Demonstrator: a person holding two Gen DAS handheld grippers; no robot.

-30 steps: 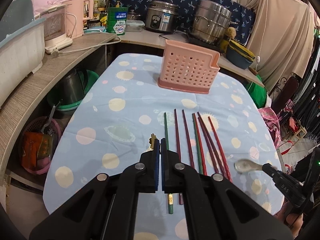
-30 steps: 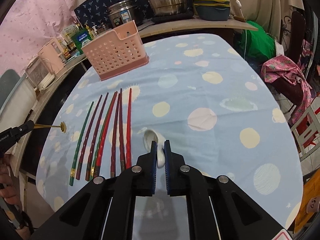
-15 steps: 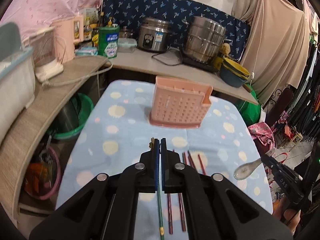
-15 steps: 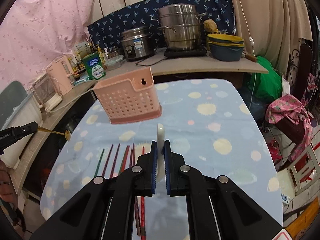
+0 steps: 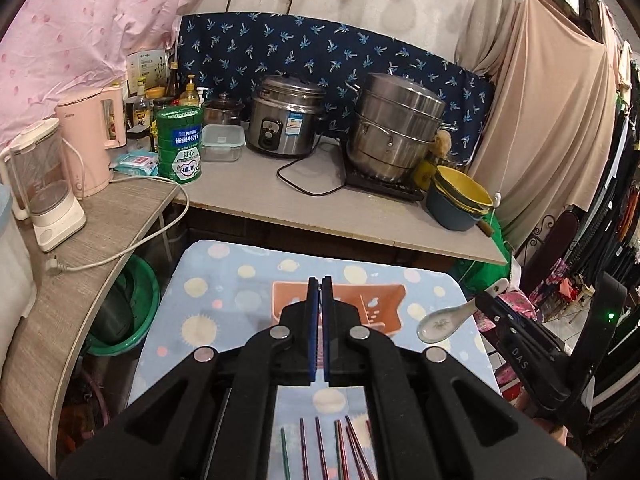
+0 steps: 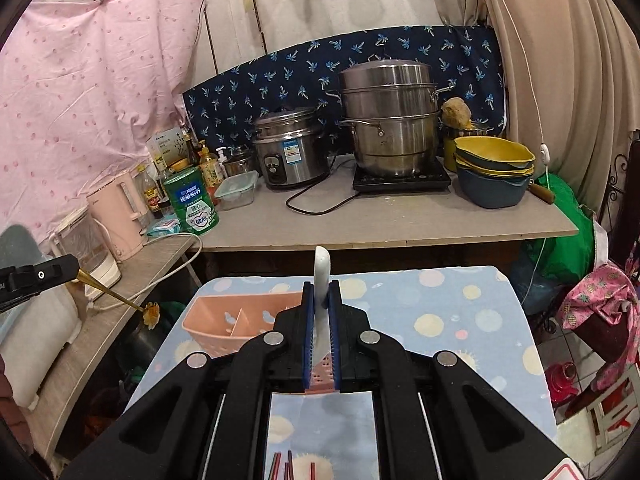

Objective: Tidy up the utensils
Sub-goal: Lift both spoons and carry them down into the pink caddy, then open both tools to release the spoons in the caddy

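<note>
My left gripper (image 5: 321,280) is shut on a thin gold utensil with an ornate end; the utensil is hidden in its own view but shows in the right wrist view (image 6: 120,298), held in the air left of the pink utensil basket (image 6: 224,320). My right gripper (image 6: 321,284) is shut on a white ceramic spoon (image 6: 322,276), held above the basket. The spoon also shows in the left wrist view (image 5: 444,322). The basket (image 5: 384,300) lies just under and beyond my left fingers. Several red and green chopsticks (image 5: 320,452) lie on the dotted blue tablecloth (image 5: 208,280).
A counter (image 5: 280,196) behind the table carries a rice cooker (image 5: 286,120), a steel steamer pot (image 5: 394,132), stacked bowls (image 5: 460,196), a green tin (image 5: 179,144) and kettles. A green basin (image 5: 132,308) sits under the left shelf. Clothes hang at the right.
Both grippers rose from the table and moved forward over the basket. The right one lifted the spoon off the cloth. The chopsticks stayed on the cloth.
</note>
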